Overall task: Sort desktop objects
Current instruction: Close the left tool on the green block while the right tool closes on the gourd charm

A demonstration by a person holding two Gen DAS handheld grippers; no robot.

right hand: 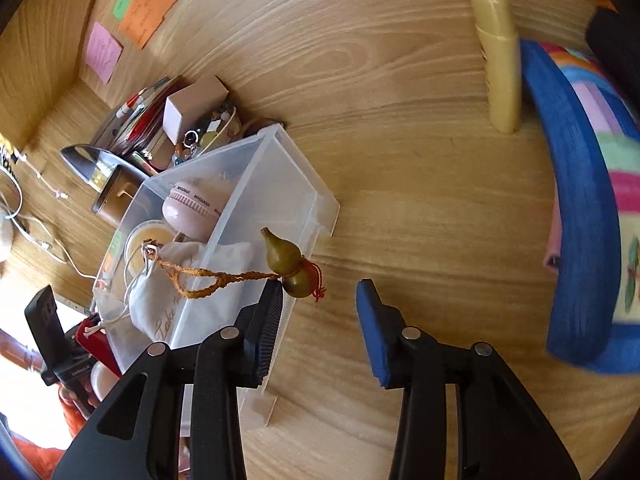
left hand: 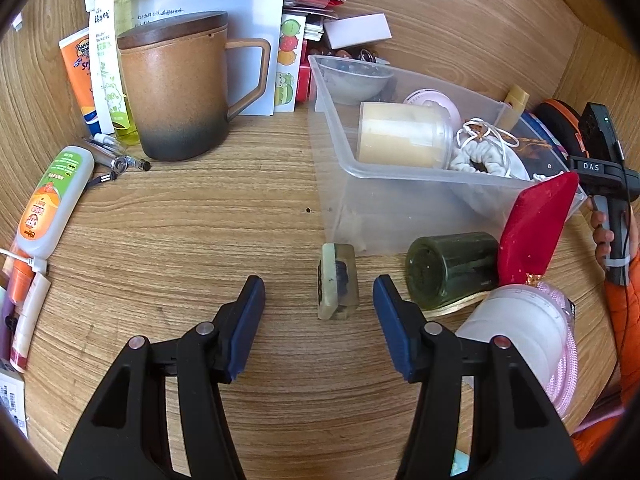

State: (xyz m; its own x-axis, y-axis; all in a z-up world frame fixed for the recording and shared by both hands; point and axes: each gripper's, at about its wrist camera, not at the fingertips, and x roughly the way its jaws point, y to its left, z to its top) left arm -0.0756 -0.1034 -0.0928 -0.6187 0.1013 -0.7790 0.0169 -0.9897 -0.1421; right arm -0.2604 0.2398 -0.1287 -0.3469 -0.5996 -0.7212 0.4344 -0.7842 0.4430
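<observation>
My left gripper (left hand: 319, 312) is open just above the wooden desk, with a small clear resin block (left hand: 337, 282) standing between its fingertips, untouched. A clear plastic bin (left hand: 394, 196) lies just beyond it, holding a grey bowl, a cream jar (left hand: 402, 136), a pink round device and a white drawstring pouch (left hand: 486, 156). In the right wrist view my right gripper (right hand: 320, 306) is open beside the bin (right hand: 256, 184). A small brown gourd charm (right hand: 289, 262) with a braided orange cord sits at the left fingertip, its cord trailing over the bin wall onto the pouch (right hand: 188, 280).
A brown lidded mug (left hand: 176, 88), bottles and tubes (left hand: 52, 200) crowd the left. A dark green jar (left hand: 454, 268), red pouch (left hand: 534, 232) and white-pink container (left hand: 524, 332) lie right of the block. A cream tube (right hand: 500, 68) and blue-rimmed colourful object (right hand: 580, 240) sit to the right.
</observation>
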